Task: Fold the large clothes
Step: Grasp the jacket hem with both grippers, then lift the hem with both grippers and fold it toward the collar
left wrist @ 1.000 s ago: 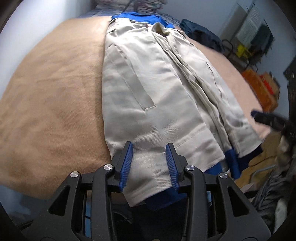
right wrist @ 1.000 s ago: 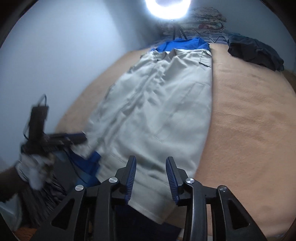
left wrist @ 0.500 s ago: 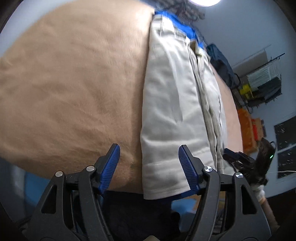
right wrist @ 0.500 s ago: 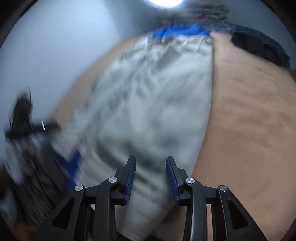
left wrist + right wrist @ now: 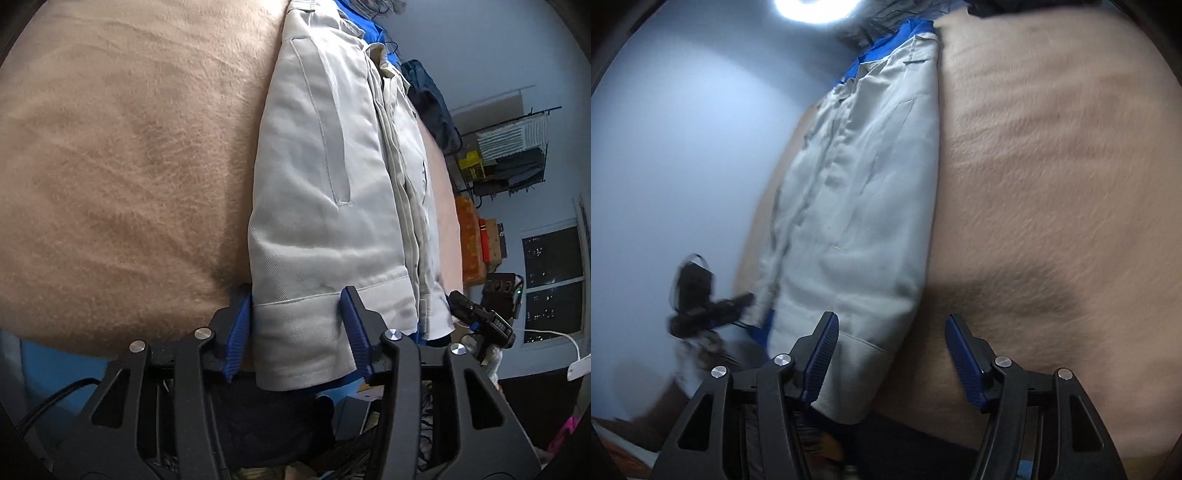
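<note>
- The left gripper (image 5: 297,325) had its blue ribbed pads on either side of the near hem corner of the long beige jacket with blue lining (image 5: 325,206); its jaws had just been closing in, and both pads sat right against the cloth's folded edges, though a firm pinch could not be confirmed.
- The right gripper (image 5: 890,354) stood wide, its jaws having just been opening; the left pad (image 5: 822,354) lay over the jacket's (image 5: 864,206) other hem corner, while the right pad (image 5: 962,356) hung over bare blanket, nothing pressed between them.
- The jacket lay stretched lengthwise on the fuzzy tan blanket (image 5: 122,166), folded narrow along its length, collar at the far end, hem hanging slightly over the near edge of the bed.
- A dark navy garment (image 5: 432,110) lay crumpled on the blanket beyond the jacket's far side.
- In the left wrist view, the other gripper (image 5: 480,317) showed just beside the hem's right edge.
- A black wire rack with folded items (image 5: 506,155) stood against the pale wall, orange boxes (image 5: 471,236) below it.
- A bright round lamp (image 5: 820,7) glared above the bed's far end.
</note>
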`<state>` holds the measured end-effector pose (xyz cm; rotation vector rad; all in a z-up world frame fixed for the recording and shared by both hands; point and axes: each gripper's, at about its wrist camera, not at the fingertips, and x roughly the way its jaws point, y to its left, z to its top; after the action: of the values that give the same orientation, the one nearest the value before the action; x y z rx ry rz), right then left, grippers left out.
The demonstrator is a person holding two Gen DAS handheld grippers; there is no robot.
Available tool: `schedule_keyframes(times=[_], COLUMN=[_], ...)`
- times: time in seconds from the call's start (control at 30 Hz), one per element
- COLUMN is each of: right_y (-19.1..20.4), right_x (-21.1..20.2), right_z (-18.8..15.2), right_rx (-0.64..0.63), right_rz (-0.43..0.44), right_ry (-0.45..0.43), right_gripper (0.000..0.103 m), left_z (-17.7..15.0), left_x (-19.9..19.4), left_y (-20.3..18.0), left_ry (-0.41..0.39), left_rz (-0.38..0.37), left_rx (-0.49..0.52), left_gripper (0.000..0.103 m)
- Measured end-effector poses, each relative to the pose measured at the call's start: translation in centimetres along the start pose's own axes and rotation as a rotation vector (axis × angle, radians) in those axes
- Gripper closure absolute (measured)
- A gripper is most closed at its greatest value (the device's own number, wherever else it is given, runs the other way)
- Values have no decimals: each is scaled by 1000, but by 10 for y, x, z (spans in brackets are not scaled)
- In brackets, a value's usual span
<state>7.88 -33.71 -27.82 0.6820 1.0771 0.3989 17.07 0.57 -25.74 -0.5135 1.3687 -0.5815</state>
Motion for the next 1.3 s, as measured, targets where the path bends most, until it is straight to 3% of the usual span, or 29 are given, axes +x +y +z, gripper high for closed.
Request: schedule_keyframes(times=[0.1,0.17,0.27,0.37,0.47,0.8,1.03,1.3], right_y=[-4,-2,2,5,3,12,22,35], right_x=[8,16,29,29,22,-4,-16,-20], right_z=[-1,-2,-6,-6,-7,-3,16,75], right_rx=[29,21,12,22,44,100,134,161], right_rz=[81,117,135,148,170,263,291,256], right_ry=[27,53,64,65,43,-62,-106,-171], right_gripper=[42,52,62,75,81,85,86,87], left_z=[1,0,-3,-6,-9,4,33,85], left_x=[3,6,8,1,-5,-40,-51,-49], left_y=[-4,-9,-21,-25,-29,-48,-59,-75], left_ry=[3,-3,-9,-28,-55,-133,-174,-240], left_rz=[6,23,72,67,65,-48,-160,-138], left_rx=[12,33,90,94,92,58,-8,-8], left_gripper=[55,56,66,72,75,78,79,81])
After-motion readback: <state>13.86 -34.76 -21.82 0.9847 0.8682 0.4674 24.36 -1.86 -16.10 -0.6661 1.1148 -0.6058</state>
